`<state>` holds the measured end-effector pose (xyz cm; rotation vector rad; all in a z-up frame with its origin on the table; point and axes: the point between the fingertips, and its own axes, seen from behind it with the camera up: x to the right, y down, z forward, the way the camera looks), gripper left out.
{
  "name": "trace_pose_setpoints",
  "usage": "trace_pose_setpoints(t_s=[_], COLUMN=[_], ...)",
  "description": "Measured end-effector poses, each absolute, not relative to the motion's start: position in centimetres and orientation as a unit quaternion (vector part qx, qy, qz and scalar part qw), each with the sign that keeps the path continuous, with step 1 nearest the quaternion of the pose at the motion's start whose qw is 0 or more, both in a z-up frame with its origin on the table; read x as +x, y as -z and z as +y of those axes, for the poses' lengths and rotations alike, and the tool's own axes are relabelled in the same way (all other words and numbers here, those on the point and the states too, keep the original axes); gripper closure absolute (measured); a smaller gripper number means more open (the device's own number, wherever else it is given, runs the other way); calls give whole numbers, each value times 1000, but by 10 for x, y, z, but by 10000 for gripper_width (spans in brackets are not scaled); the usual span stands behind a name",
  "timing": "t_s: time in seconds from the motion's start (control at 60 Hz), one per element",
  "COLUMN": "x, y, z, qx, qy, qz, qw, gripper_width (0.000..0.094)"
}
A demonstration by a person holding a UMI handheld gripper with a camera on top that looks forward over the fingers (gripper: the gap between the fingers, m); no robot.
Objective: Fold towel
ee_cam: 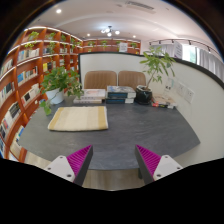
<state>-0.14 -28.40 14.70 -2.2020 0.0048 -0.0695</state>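
A beige towel (pixel 79 118) lies flat on the grey round table (pixel 125 135), beyond my fingers and to the left. My gripper (pixel 113 160) is open and empty, held over the table's near edge. Its two magenta pads (pixel 81 159) stand wide apart, with nothing between them. The towel is well ahead of the left finger and apart from it.
At the table's far edge stand stacked books and boxes (pixel 120 95), a potted plant on the left (pixel 60 83) and another on the right (pixel 157 68). Two chairs (pixel 115 79) are behind the table. Bookshelves (pixel 25 75) line the left wall.
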Motion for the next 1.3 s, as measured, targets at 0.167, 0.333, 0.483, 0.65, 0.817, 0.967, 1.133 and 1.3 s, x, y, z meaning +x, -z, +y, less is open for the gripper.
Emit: trace_pose_setpoints(t_s=[0.167, 0.333, 0.483, 0.65, 0.817, 0.967, 1.133, 1.3], x=[-127, -307, -359, -379, -382, -382, -383, -374], y=[-116, -51, -35, -20, 14, 14, 11, -42], z=[-226, -144, -75, -6, 26, 34, 31, 35], qx=[-901, -907, -904, -901, -914, -907, -912, -912], qy=[2, -30, -12, 12, 30, 42, 48, -54], qz=[-43, -37, -40, -42, -39, -48, -36, 43], qw=[431, 419, 426, 432, 403, 416, 405, 404], gripper_width=[85, 84, 95, 166, 388, 870, 918, 916])
